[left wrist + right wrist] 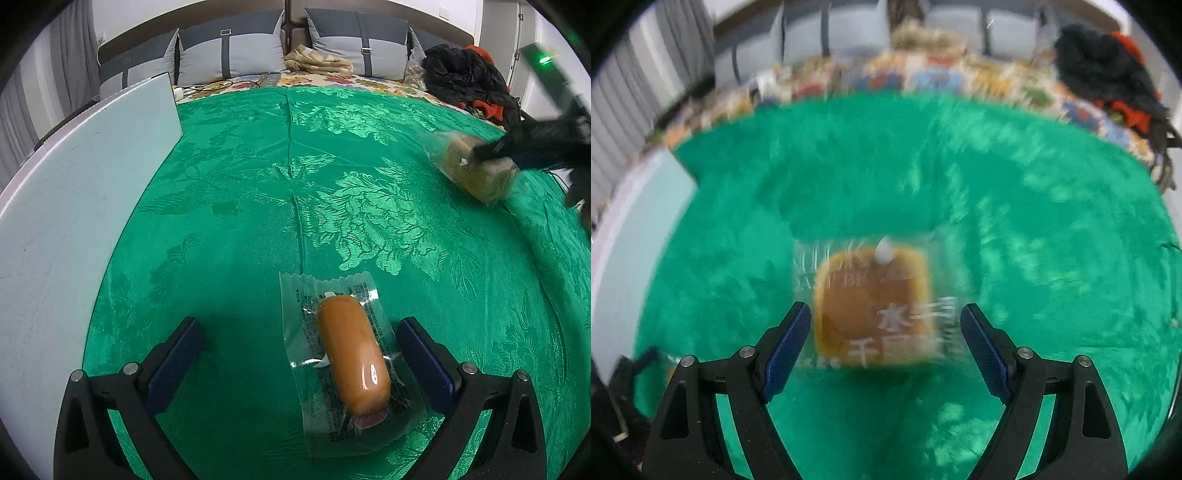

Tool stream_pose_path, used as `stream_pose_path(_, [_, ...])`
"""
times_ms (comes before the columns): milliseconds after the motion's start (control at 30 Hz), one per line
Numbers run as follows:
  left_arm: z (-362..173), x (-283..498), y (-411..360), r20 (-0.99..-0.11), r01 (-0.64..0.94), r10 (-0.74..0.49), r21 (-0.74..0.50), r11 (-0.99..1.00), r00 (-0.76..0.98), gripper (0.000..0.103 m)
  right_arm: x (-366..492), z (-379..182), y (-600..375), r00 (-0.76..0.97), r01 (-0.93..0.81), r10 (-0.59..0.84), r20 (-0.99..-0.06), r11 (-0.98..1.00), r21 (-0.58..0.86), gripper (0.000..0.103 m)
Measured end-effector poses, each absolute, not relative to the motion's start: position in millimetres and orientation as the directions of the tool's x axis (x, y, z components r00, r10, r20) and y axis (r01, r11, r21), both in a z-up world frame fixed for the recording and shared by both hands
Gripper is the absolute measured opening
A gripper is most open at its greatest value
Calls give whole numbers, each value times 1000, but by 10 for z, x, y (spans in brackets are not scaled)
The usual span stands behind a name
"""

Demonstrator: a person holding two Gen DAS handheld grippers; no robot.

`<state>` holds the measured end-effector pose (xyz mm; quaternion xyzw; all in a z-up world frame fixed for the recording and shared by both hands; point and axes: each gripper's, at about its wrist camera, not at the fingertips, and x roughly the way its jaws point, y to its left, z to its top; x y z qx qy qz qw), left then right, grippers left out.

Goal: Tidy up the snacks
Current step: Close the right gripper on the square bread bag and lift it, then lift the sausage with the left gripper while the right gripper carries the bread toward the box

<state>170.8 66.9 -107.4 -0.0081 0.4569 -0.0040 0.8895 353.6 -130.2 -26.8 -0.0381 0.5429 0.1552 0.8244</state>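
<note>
Green patterned cloth [258, 184] covers the whole work surface; a pale board [74, 206] sits at the left of the left wrist view. Cushions [229, 48] and a dark pile of clothes [465, 81] run along the top.

Wrapped cake [871, 306]: centre of the right wrist view, flat on the cloth, also at right edge of the left view [476, 173]. Right gripper [886, 328] is spread wide and straddles it, no contact visible; that view is blurred. Likely soft and crushable, so take it across the sides with light squeeze.

Wrapped sausage [351, 354]: lower centre of left view, lying lengthwise, nearer the right-hand finger [424, 362]. Left gripper [295, 362] is wide open, holding nothing. Looks light and firm, with a slick film, so pinch the sausage's middle, not the loose wrapper edge.
</note>
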Motion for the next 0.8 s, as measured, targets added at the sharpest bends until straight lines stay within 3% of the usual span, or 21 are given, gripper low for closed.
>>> stream_pose_path(100, [-1076,1709,670,-813,0,-15,-18,1000,583,103,3540,-381,-1108,421,-343,142,-896,939,-12,94])
stream_pose_path(267, [-1078,1711,670,-813,0,-14,-18,1000,583,103,3571,-451,-1274,422,-254,211,-882,961,108,89])
stream_pose_path(367, [-1078,1712,671,-812,0,-14,-18,1000,583,103,3476,-345,-1318,449,-255,227,-864,960,119,73])
stream_pose_path(633, [-1079,1714,670,-812,-1,-14,-18,1000,583,103,2628,22,-1738,558,-235,310,-770,949,212,73])
stream_pose_path(800, [-1080,1715,669,-812,-1,-14,-18,1000,583,103,1959,-85,-2080,612,-129,269,-743,962,242,73])
